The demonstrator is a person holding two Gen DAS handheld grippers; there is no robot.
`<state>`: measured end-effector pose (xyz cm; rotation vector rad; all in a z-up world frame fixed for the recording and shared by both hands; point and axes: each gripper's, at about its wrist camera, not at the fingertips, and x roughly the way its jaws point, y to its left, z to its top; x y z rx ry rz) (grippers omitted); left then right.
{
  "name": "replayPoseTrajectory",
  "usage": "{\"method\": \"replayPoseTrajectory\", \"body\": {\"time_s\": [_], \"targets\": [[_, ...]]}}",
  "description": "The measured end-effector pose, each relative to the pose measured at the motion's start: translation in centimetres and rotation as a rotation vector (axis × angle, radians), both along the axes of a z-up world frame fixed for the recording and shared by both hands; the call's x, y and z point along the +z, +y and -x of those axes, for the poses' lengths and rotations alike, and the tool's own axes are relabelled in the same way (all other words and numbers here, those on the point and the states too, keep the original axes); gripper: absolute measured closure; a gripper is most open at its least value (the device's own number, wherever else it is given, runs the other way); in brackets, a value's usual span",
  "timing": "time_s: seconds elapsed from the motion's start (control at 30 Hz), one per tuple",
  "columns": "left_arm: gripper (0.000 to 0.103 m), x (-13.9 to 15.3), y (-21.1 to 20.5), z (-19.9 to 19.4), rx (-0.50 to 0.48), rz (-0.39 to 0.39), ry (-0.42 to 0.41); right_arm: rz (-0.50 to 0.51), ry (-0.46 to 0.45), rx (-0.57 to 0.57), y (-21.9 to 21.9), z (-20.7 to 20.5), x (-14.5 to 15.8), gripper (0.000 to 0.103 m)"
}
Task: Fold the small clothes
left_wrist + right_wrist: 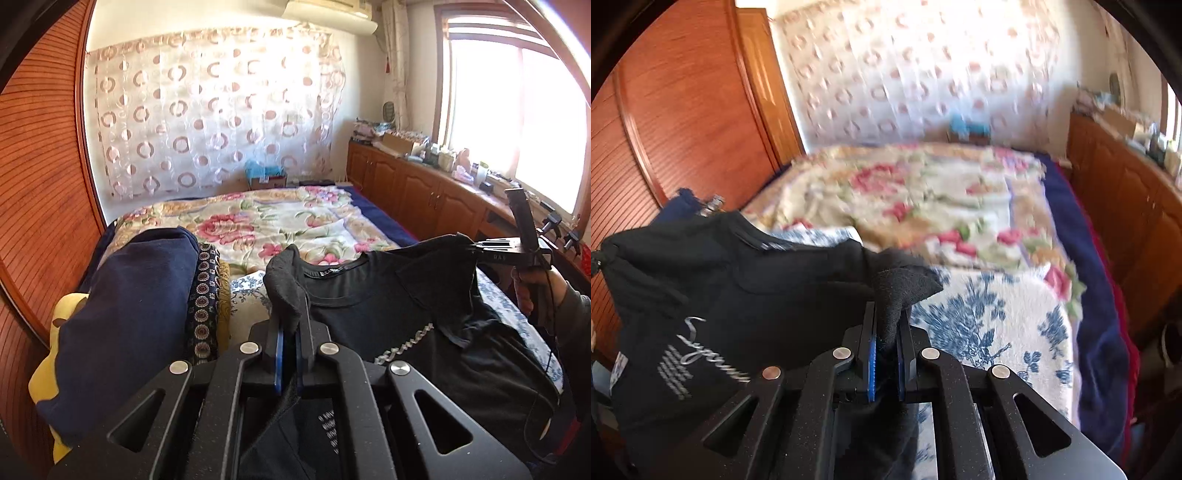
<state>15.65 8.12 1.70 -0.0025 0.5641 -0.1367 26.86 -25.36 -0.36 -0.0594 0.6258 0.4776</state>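
Reddish slatted wood, a wardrobe door (40, 192), fills the far left of the left wrist view, and below it a heap of other clothes, a navy blue knit garment (129, 314) over something yellow, lies on the bed well to the left of the work. Next comes the left gripper (290, 332), its blue-padded jaws clamped together on a bunched corner of the black short-sleeved cotton T-shirt with pale script lettering on the chest (388, 306); the cloth stands up in a peak just beyond the jaws. From there the T-shirt stretches rightward, round collar facing up and away, its long shoulder line running straight across between the two tools. At the right end of that line the right gripper (480, 246) pinches the other shoulder, a person's hand (528, 291) wrapped round its handle; in its own view the right gripper (886, 332) shows a fold of the black fabric squeezed between the closed pads. The shirt hangs lifted above the blue-and-white floral towel (990, 317) at the near end of the bed, with the pink-flowered quilt (295, 221) beyond. Both hands look equally placed, one at each shoulder, so my guess is the next move lays the shirt flat forward onto the towel, keeping the shoulder line taut and level.
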Motion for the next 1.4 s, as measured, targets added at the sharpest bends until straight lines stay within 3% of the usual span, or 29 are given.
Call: {"method": "replayPoseTrajectory", "body": {"time_s": [0.3, 0.53, 0.67, 0.87, 1.0, 1.23, 1.4], "targets": [[0.098, 0.9, -0.9, 6.5, -0.019, -0.018, -0.049, -0.008, -0.11, 0.018, -1.4, 9.9, 0.7, 0.096], [0.098, -0.4, -0.2, 10.8, -0.002, 0.008, -0.039, -0.036, -0.114, 0.026, -3.6, 17.4, -1.0, 0.096], [0.098, -1.5, 1.0, 13.5, 0.018, 0.06, -0.032, -0.05, -0.102, 0.027, -5.1, 21.5, -1.9, 0.096], [0.098, -3.2, 4.2, 17.3, 0.106, 0.104, -0.035, -0.053, -0.11, -0.007, -8.4, 27.5, -2.2, 0.096], [0.098, -4.7, 6.5, 19.3, 0.178, 0.136, -0.017, 0.01, -0.089, -0.016, -9.3, 31.2, -2.7, 0.096], [0.098, -7.6, 7.3, 20.4, 0.206, 0.134, 0.047, 0.015, 0.025, -0.052, -11.2, 33.6, -5.0, 0.096], [0.098, -8.9, 6.6, 20.4, 0.199, 0.095, 0.086, 0.018, 0.057, -0.054, -10.6, 32.3, -5.7, 0.096]]}}
